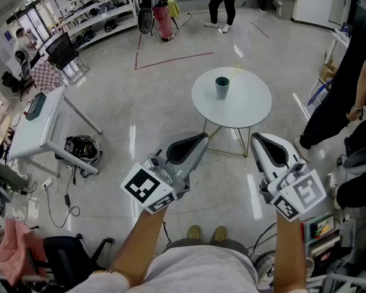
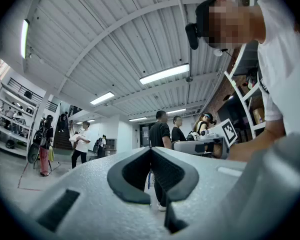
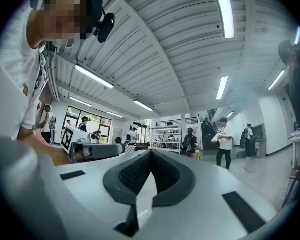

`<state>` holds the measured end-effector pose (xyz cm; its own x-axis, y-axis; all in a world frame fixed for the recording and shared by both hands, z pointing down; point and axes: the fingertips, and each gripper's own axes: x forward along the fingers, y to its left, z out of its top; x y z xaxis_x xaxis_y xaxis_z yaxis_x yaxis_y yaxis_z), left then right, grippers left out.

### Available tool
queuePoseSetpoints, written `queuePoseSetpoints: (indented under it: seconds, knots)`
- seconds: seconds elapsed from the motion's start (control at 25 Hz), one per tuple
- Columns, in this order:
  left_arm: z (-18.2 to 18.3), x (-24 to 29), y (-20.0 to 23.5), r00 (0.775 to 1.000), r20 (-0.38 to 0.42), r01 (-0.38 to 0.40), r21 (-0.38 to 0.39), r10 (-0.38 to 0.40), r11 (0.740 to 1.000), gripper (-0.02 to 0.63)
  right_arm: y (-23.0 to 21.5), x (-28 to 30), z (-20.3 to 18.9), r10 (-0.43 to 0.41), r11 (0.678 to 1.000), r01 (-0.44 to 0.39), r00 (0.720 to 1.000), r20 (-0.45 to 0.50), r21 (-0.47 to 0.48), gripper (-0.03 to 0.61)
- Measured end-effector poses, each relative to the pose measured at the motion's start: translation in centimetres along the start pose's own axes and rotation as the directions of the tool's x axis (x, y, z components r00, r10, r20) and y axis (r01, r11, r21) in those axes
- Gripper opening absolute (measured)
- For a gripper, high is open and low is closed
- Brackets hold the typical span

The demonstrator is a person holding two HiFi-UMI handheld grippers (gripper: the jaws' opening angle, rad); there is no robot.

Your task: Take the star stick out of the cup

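A teal cup point(image 1: 222, 87) stands upright on the small round white table point(image 1: 250, 108), left of its middle. A small yellow thing point(image 1: 236, 69) shows at the table's far rim; I cannot tell whether it is the star stick. Both grippers hang in the air short of the table's near edge, apart from the cup. My left gripper point(image 1: 202, 140) is shut and empty, its tips touching. My right gripper point(image 1: 255, 138) is shut and empty too. The left gripper point(image 2: 151, 149) and the right gripper point(image 3: 150, 152) views look out over the room, with no cup in them.
A person in black point(image 1: 348, 84) stands close to the table's right side. At the left are a white desk point(image 1: 43, 127) and a black bag point(image 1: 82, 146) with cables on the floor. Other people point(image 1: 222, 2) stand far back. Red tape point(image 1: 171, 60) marks the floor.
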<state>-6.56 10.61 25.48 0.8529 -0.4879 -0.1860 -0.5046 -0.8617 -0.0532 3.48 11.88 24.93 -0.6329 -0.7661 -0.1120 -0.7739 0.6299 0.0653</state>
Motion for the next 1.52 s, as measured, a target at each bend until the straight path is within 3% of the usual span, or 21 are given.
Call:
queuePoseSetpoints:
  seconds: [1.52]
  knots:
    - [-2.0,7.0,-0.3,0.995,-0.040,-0.095,0.048,0.097,0.994,0.015,-8.6,-2.4,-1.1,0.080,0.996,-0.081,0.997,0.022,0.035,0.011]
